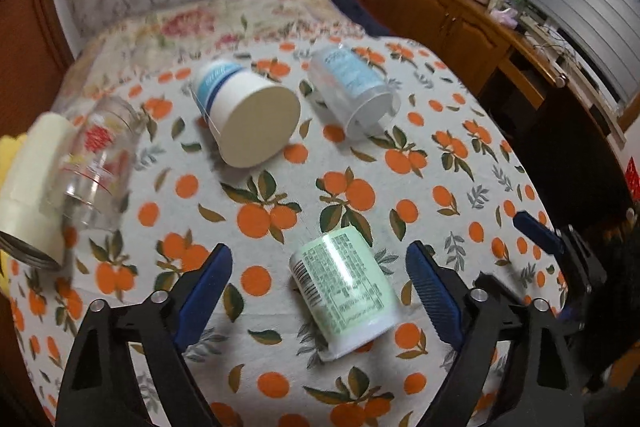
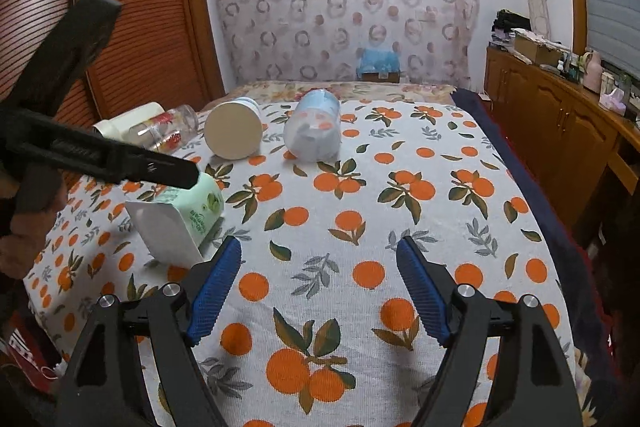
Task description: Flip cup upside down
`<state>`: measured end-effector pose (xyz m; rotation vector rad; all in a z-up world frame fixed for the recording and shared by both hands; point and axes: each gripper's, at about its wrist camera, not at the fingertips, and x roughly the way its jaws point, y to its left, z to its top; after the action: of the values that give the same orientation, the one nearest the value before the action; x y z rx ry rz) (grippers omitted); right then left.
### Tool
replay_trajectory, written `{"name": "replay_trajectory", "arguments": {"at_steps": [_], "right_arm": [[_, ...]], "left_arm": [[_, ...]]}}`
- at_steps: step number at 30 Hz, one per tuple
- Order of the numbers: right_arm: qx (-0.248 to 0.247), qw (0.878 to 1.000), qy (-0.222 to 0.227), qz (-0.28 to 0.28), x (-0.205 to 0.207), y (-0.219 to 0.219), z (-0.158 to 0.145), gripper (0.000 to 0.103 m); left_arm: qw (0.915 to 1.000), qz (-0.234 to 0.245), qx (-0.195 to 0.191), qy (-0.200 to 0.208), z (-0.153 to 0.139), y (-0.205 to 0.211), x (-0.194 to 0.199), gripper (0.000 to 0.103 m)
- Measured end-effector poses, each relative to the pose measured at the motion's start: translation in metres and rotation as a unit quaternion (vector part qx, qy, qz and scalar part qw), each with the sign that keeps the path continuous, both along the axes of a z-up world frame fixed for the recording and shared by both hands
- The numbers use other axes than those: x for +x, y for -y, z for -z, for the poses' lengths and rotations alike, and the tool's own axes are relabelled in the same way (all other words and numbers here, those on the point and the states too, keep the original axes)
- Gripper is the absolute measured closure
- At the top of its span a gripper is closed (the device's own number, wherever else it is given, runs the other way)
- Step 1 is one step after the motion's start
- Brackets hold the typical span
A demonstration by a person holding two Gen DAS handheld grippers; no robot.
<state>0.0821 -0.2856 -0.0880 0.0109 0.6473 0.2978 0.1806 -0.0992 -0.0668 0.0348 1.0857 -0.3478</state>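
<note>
Several cups lie on their sides on the orange-print tablecloth (image 1: 352, 155). A pale green labelled cup (image 1: 344, 287) lies between the blue fingers of my left gripper (image 1: 320, 267), which is open and not touching it. It also shows in the right wrist view (image 2: 180, 223), partly behind the left gripper's body. A white cup with a blue band (image 1: 244, 115) (image 2: 236, 129), a clear cup with a blue label (image 1: 356, 91) (image 2: 314, 133) and a clear glass with red print (image 1: 100, 163) (image 2: 164, 131) lie farther back. My right gripper (image 2: 320, 259) is open and empty above bare cloth.
A cream cylinder (image 1: 32, 183) lies at the left edge beside the glass. A wooden sideboard (image 2: 560, 131) with clutter runs along the right. A slatted wooden door (image 2: 132, 11) stands at the left, a patterned curtain (image 2: 344, 3) behind. The right gripper's blue finger (image 1: 536, 231) shows at the table's right edge.
</note>
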Motion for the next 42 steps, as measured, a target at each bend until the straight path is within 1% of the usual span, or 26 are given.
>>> {"name": "replay_trajectory", "arguments": {"at_steps": [1,4,6,9,11,14,15,16,18,20,22,24,26,28,33,36,42], "right_arm": [[-0.001,1.000,0.001,-0.002,0.000,-0.001,0.001,0.021],[-0.011,1.000,0.006,-0.003,-0.002,-0.005,0.001,0.021],[-0.014,1.000,0.008,-0.005,-0.003,-0.006,0.000,0.021],[-0.009,1.000,0.008,-0.004,-0.004,-0.007,0.001,0.021],[-0.006,1.000,0.008,-0.003,-0.005,-0.007,0.000,0.021],[-0.004,1.000,0.010,-0.003,-0.006,-0.007,0.000,0.021],[-0.003,1.000,0.010,-0.002,-0.006,-0.007,0.000,0.021],[-0.001,1.000,0.010,-0.002,-0.007,-0.007,0.000,0.021],[0.000,1.000,0.009,-0.002,-0.007,-0.006,-0.001,0.021],[-0.001,1.000,0.010,-0.001,-0.007,-0.006,-0.001,0.021],[-0.001,1.000,0.010,-0.002,-0.007,-0.006,-0.001,0.021],[-0.001,1.000,0.010,0.000,-0.006,-0.005,0.000,0.021],[-0.001,1.000,0.010,0.000,-0.006,-0.004,0.000,0.021],[-0.001,1.000,0.009,0.000,-0.006,-0.004,0.000,0.021],[-0.001,1.000,0.009,0.002,-0.006,-0.003,0.001,0.021],[0.001,1.000,0.009,0.005,-0.005,-0.002,0.001,0.021],[0.001,1.000,0.009,0.006,-0.005,-0.002,0.001,0.021]], "left_arm": [[0.9999,-0.002,-0.002,-0.010,0.002,0.000,0.002,0.025],[0.9986,-0.009,-0.013,-0.050,0.014,0.002,0.012,0.032],[0.9972,-0.016,-0.014,-0.071,0.020,0.003,0.017,0.032],[0.9954,-0.026,-0.019,-0.090,0.027,0.002,0.022,0.032],[0.9947,-0.029,-0.023,-0.096,0.028,0.001,0.024,0.033],[0.9938,-0.030,-0.027,-0.103,0.028,0.003,0.028,0.039],[0.9934,-0.029,-0.029,-0.107,0.028,0.004,0.029,0.045],[0.9930,-0.028,-0.029,-0.111,0.029,0.006,0.030,0.053],[0.9928,-0.025,-0.028,-0.113,0.028,0.008,0.031,0.054],[0.9945,-0.021,-0.021,-0.101,0.024,0.009,0.030,0.054],[0.9967,-0.022,-0.019,-0.076,0.015,0.007,0.028,0.054],[0.9989,-0.025,-0.002,-0.040,0.005,0.006,0.026,0.054],[0.9995,-0.025,0.006,-0.018,-0.001,0.004,0.026,0.054],[0.9994,-0.026,0.016,0.018,-0.008,0.003,0.025,0.054],[0.9952,-0.030,0.047,0.081,-0.014,0.001,0.025,0.055],[0.9929,-0.031,0.054,0.102,-0.012,-0.001,0.029,0.055],[0.9891,-0.043,0.063,0.126,-0.007,-0.006,0.035,0.055]]}}
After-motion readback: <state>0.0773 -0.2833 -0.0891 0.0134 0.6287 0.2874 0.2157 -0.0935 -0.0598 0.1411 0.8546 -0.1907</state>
